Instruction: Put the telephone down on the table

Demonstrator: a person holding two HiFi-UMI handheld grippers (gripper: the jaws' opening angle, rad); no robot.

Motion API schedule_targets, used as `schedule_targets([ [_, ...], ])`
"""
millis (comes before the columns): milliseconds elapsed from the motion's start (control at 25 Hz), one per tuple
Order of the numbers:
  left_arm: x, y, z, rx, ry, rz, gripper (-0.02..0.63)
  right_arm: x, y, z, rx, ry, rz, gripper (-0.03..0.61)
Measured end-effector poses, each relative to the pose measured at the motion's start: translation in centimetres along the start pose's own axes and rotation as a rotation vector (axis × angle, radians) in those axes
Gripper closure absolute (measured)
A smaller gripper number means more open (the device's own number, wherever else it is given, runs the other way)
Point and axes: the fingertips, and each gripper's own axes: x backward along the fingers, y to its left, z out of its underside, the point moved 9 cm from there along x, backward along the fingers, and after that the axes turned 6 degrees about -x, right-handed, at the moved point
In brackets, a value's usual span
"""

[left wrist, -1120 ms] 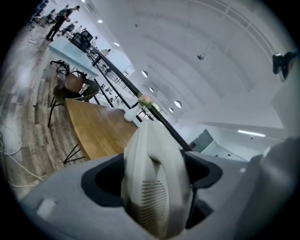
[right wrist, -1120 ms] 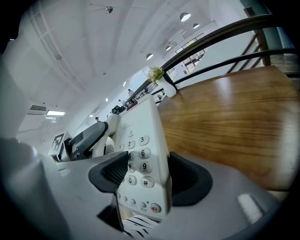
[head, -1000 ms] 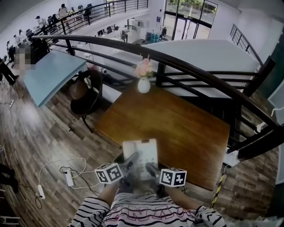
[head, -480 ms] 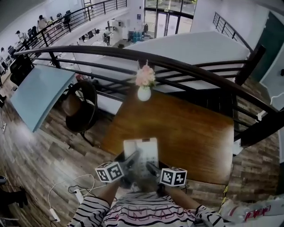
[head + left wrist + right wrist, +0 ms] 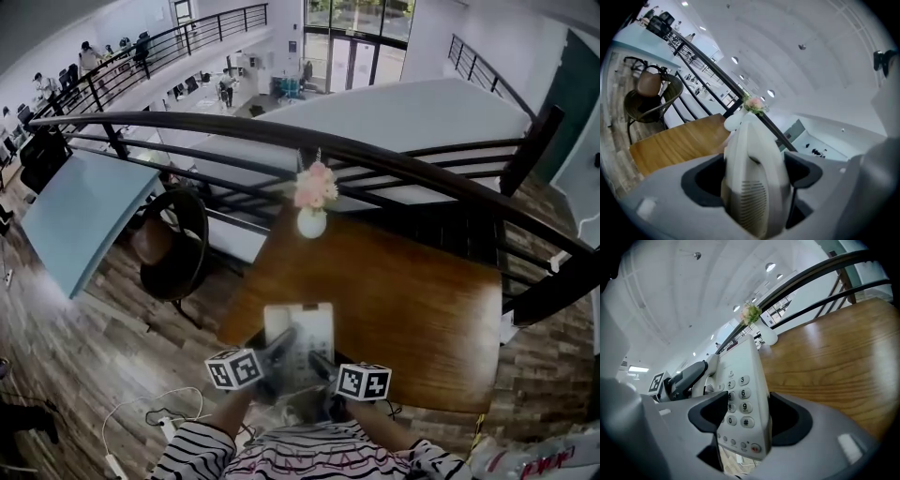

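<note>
Left tongs: pinching the handset side of the telephone. Right tongs: pinching the keypad side, level with the 9, 0 and # keys.

The telephone is white and held at its near end, over the near left edge of the tabletop. Its near end overhangs the edge. Whether the far end touches the wood I cannot tell.

Surroundings:
- A white vase of pink flowers stands at the far left edge of the tabletop, well apart from the telephone, with only bare wood between them.
- A round dark chair stands on the floor to the left.
- White cables lie on the floor, near left.

Surface: brown wood with visible grain.

Room: plank floor. A dark curved railing runs just beyond the far edge of the tabletop. Past it is a lower, open hall with desks and glass doors.
</note>
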Motion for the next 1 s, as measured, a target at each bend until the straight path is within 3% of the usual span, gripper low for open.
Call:
schedule_targets([
  [480,-10.2,5.2,-3.6,0.012,-0.025,-0.009,0.216,-7.4,-4.7,-9.2,0.015,0.049,0.0,0.301],
  [1000,-20.6,10.8,-7.1,-0.054,0.102,0.042,0.216,-14.5,-10.0,-15.5,-0.102,0.088,0.028,0.303],
])
